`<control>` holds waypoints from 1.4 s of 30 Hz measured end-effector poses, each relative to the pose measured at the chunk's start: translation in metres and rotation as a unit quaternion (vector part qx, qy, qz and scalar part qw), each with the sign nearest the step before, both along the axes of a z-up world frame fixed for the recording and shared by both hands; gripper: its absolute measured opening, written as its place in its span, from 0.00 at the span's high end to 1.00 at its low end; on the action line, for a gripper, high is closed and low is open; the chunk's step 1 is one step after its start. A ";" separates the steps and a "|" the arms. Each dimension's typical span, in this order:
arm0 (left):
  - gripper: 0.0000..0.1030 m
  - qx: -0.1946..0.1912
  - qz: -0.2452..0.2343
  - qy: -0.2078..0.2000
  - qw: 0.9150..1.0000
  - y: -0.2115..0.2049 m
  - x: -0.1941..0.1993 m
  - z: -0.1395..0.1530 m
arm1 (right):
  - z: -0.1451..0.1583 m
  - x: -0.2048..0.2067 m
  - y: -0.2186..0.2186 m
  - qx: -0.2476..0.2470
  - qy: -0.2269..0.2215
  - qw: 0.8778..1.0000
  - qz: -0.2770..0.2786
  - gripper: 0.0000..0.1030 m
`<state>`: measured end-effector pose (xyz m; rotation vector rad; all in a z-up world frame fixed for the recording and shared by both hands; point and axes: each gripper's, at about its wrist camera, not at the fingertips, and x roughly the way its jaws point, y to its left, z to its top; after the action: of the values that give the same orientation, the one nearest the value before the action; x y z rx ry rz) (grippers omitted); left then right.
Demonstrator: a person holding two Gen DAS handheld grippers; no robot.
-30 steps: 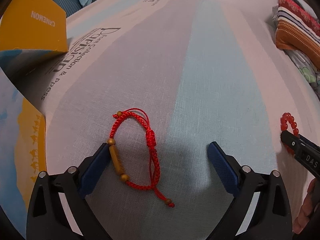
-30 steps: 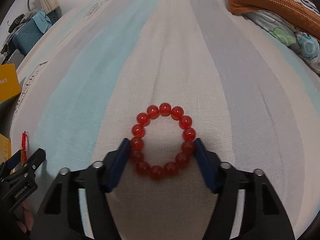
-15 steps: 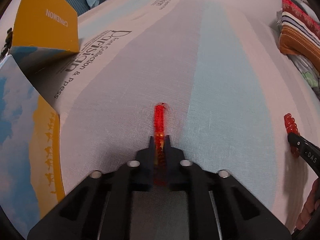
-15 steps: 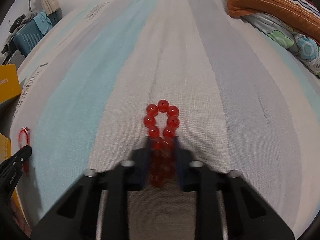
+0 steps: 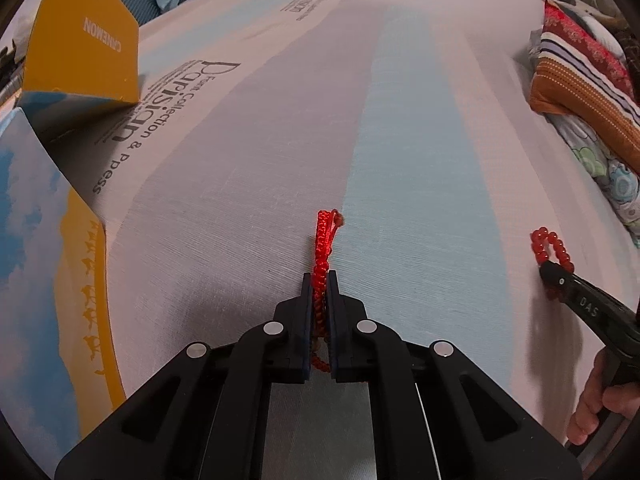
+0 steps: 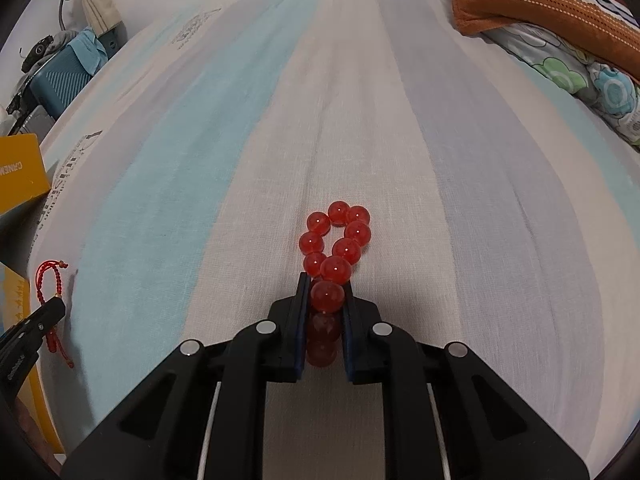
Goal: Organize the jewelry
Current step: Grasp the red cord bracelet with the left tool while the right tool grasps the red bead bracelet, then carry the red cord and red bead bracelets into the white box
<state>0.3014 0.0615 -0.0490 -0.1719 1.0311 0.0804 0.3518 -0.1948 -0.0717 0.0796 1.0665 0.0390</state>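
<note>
Both bracelets pinched flat on the striped bed sheet.

A yellow box stands far left and pillows far right, neither apparently obstructing. The left gripper clamps the red cord bracelet; the right gripper squeezes the red bead bracelet, its loop poking forward.

A red braided cord bracelet and a red bead bracelet, well apart, are each squeezed flat.
</note>
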 end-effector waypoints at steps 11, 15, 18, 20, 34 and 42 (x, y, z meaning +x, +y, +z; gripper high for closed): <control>0.95 0.005 -0.017 -0.005 1.000 -0.007 -0.010 0.013 | 0.014 -0.008 0.000 0.002 -0.009 1.000 -0.002 0.88; 0.95 0.010 -0.025 -0.008 1.000 -0.010 -0.017 0.022 | 0.025 -0.014 0.002 0.002 -0.016 1.000 -0.002 0.88; 0.95 0.014 -0.029 -0.014 0.999 -0.010 -0.024 0.030 | 0.034 -0.020 0.006 0.001 -0.021 1.000 0.000 0.88; 0.95 0.017 -0.031 -0.019 0.999 -0.009 -0.029 0.037 | 0.040 -0.024 0.010 0.000 -0.025 1.000 0.001 0.88; 0.95 0.037 -0.032 -0.046 0.998 0.010 -0.073 0.077 | 0.098 -0.066 0.045 -0.013 -0.069 0.997 0.014 0.88; 0.95 0.038 -0.020 -0.059 0.997 0.031 -0.095 0.098 | 0.132 -0.094 0.068 -0.014 -0.096 0.995 0.024 0.88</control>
<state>0.2059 0.0921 0.0486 -0.0853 0.9122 0.0727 0.2580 -0.1270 0.0603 0.0245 0.8767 0.0742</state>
